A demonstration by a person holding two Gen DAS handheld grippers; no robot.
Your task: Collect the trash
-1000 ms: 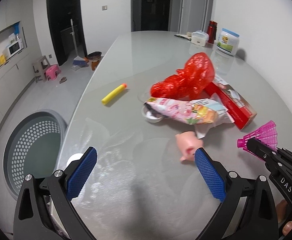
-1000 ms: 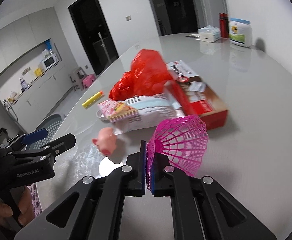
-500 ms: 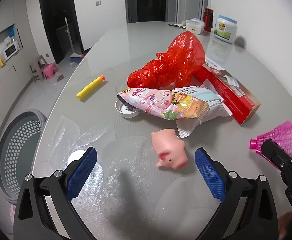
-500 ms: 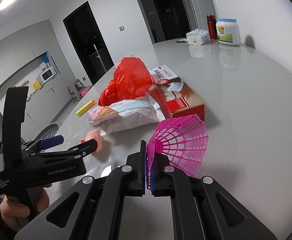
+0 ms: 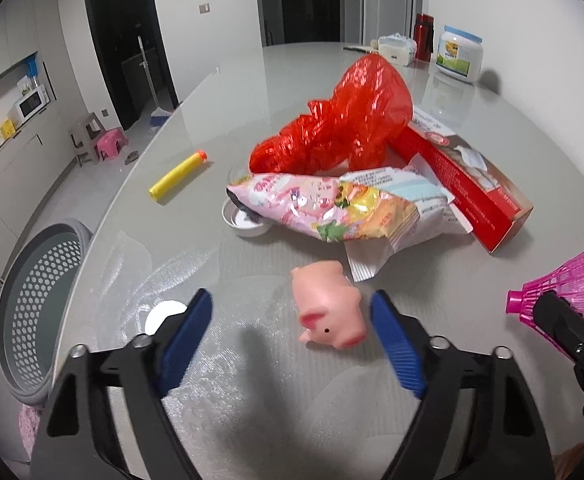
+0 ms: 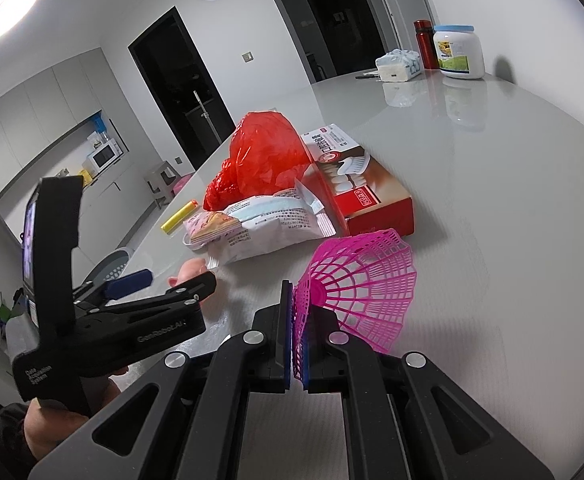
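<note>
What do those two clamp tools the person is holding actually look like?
Both are black plastic with silver screws and ribbed blue pads on two fingers. The left gripper has long angled arms with cut-out holes, and in the right wrist view its side carries white lettering, "GenRobot.AI" and "Data Acquisition System". The right gripper matches. No cables or sleeves are visible.

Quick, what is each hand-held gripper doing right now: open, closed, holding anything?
Left hand-held gripper: open, holding nothing, its fingers either side of the pink pig toy.
Right hand-held gripper: closed on the pink shuttlecock.
</note>
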